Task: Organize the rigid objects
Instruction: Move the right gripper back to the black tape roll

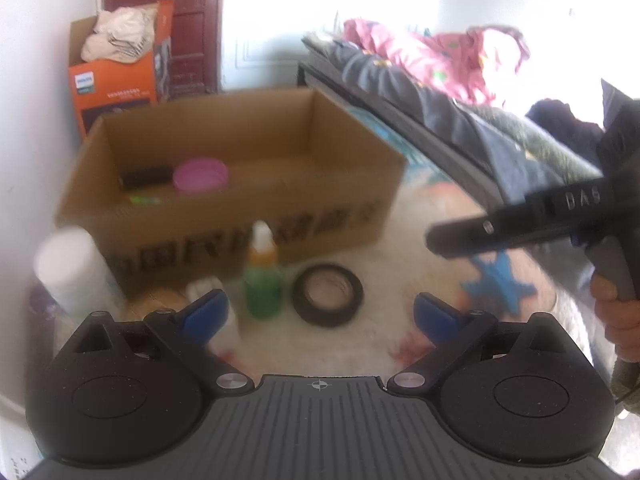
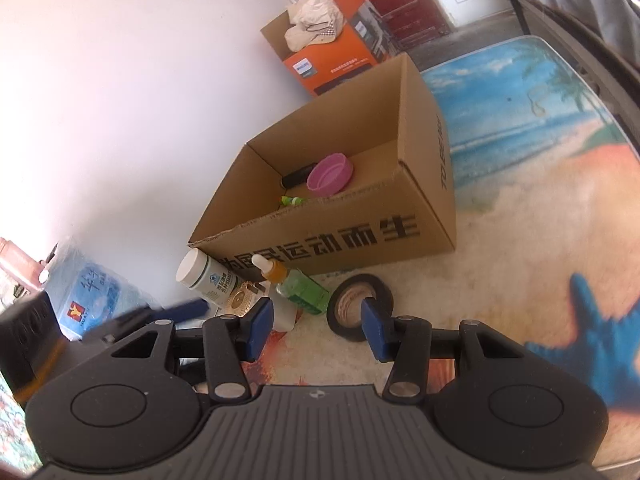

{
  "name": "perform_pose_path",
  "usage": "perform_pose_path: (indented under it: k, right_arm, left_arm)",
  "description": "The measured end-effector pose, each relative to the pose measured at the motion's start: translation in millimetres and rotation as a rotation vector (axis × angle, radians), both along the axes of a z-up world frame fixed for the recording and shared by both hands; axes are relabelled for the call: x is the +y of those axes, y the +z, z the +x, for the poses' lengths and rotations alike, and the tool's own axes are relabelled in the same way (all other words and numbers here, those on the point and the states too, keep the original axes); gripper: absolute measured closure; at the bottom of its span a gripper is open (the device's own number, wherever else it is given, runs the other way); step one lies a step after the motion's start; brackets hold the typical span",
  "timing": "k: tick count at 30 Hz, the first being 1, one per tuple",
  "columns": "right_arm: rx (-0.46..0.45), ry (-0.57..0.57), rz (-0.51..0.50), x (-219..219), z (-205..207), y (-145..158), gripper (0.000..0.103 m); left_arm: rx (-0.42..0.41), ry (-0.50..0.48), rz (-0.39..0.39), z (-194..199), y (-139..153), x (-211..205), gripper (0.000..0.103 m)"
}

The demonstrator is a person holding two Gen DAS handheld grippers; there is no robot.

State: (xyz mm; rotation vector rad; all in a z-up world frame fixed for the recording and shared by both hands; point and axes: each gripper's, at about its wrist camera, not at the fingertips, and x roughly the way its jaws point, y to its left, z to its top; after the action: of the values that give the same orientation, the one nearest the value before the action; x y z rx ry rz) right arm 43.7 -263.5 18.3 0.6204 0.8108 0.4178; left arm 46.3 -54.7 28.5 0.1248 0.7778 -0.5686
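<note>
An open cardboard box (image 1: 224, 220) (image 2: 360, 240) stands on the mat and holds a pink lid (image 1: 201, 175) (image 2: 330, 173), a black cylinder (image 1: 145, 176) and a small green item (image 2: 292, 200). In front of it stand a green bottle with an orange neck (image 1: 262, 276) (image 2: 298, 282), a black tape roll (image 1: 327, 295) (image 2: 352, 300), a white jar (image 1: 74, 272) (image 2: 208, 276) and a gold disc (image 2: 236, 300). My left gripper (image 1: 320, 314) is open and empty, just short of the bottle and tape. My right gripper (image 2: 318, 330) is open and empty above the tape roll.
An orange box (image 1: 120, 76) with cloth in it stands by the wall behind. A bed frame with bedding (image 1: 420, 88) runs along the right. A blue water-bottle pack (image 2: 88, 292) sits at the left. The beach-print mat (image 2: 520, 160) covers the floor.
</note>
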Motion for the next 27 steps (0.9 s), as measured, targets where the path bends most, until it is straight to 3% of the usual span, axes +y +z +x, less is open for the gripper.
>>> perform_pose_path:
  k: [7,12,15,22,27]
  right_arm:
    - [0.017,-0.057,-0.128,21,16,-33,0.052]
    - [-0.01,-0.021,-0.217,36,28,-44,0.053]
    - [-0.013,0.006,-0.214,39,38,-51,0.058]
    - [0.009,0.053,-0.187,41,57,-65,0.067]
    - [0.011,0.062,-0.181,40,54,-66,0.067]
  left_arm:
    - [-0.021,-0.017,0.148,0,-44,-40,0.006]
    - [-0.072,-0.025,0.188,2,-58,-57,0.018]
    - [-0.111,-0.031,0.247,5,-66,-67,0.024]
    - [-0.081,-0.016,0.2,20,-65,-66,0.031]
    - [-0.067,-0.018,0.176,20,-65,-66,0.031]
